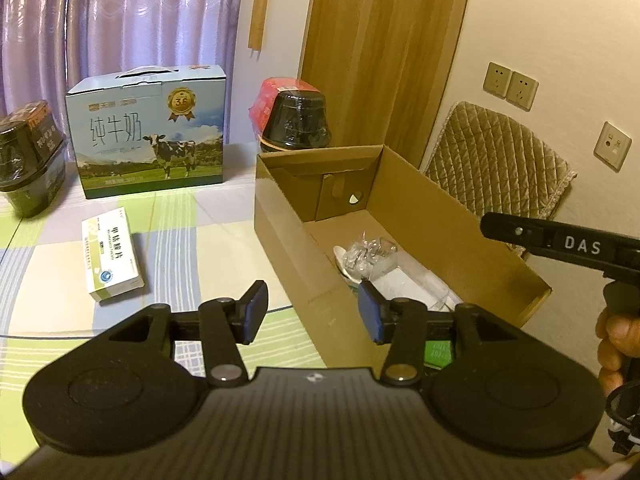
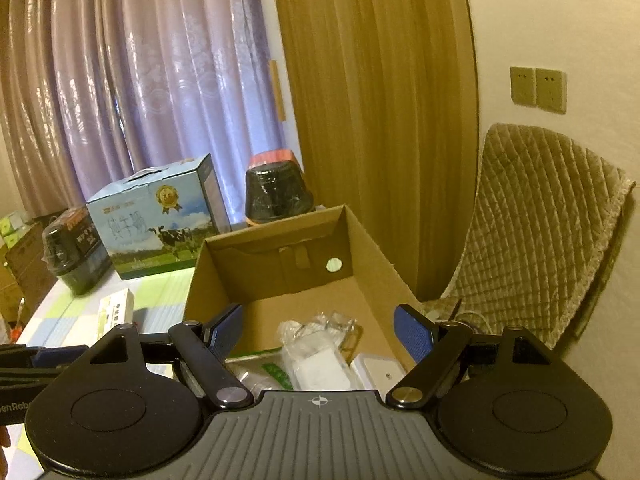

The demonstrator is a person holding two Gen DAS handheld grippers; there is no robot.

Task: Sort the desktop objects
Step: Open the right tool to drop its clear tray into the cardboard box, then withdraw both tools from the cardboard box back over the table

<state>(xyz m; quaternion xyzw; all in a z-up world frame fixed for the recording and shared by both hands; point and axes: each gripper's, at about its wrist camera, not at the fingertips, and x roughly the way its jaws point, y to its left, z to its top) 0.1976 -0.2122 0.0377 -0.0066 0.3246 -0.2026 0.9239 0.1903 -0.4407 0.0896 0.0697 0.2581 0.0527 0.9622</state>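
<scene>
Left hand-held gripper (image 1: 312, 312) agape, cardboard box (image 1: 460, 216) contents partly hidden behind it

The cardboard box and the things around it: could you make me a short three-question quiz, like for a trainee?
1. True or false: the cardboard box is empty.
2. Which still lies on the tablecloth outside the box? A) small white medicine box B) a banana C) a mug
3. Fill in: both the left gripper and the right gripper are ____, holding nothing.

Key:
1. False; clear plastic packets and white items lie inside.
2. A
3. open
</scene>
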